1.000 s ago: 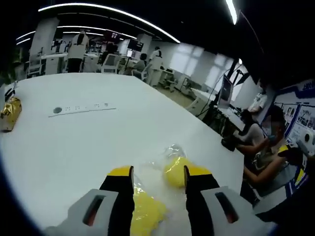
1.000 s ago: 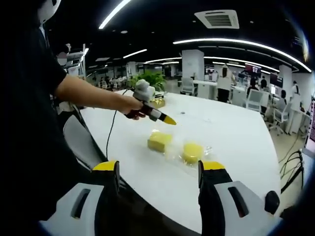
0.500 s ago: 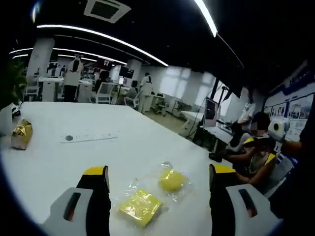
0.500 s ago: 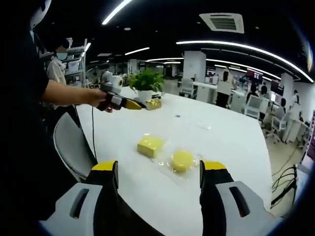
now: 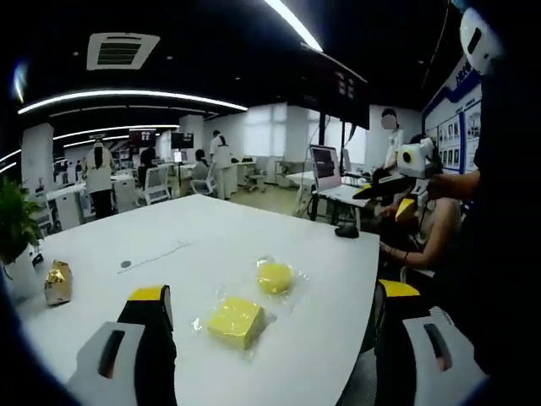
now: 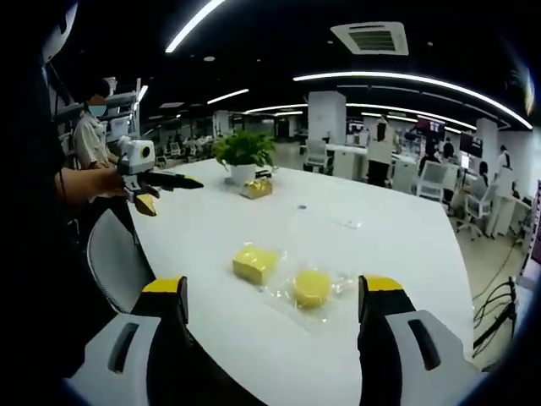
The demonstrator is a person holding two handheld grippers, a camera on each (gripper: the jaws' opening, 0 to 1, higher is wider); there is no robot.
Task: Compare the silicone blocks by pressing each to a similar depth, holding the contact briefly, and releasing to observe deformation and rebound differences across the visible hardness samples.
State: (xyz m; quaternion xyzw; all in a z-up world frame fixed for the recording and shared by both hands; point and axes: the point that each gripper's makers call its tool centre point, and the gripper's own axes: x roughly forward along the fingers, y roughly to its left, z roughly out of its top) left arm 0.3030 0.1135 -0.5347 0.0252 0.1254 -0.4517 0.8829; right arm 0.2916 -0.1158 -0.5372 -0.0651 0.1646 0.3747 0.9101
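Two yellow silicone blocks in clear wrappers lie on the white table [image 5: 169, 245]: a square block [image 5: 235, 321] and a round block [image 5: 275, 277]. My left gripper [image 5: 274, 292] is held back above the table's near edge, open wide, touching neither. In the right gripper view the square block [image 6: 255, 262] lies left of the round block [image 6: 312, 288], and my right gripper [image 6: 272, 285] stands open short of them. The left gripper [image 6: 161, 193] hangs off the table's left side with its jaws spread. The right gripper [image 5: 397, 193] shows raised at the right.
A potted plant [image 6: 243, 150] and a gold-wrapped item [image 6: 258, 188] stand at the table's far end. A grey chair [image 6: 118, 254] is at its left edge. A seated person [image 5: 423, 228] is beyond the right edge. A small dark disc [image 5: 125, 264] lies on the table.
My left gripper has drawn back and up from the blocks and its jaws have spread from narrow to wide. The right gripper's jaws have widened slightly. The blocks lie as before.
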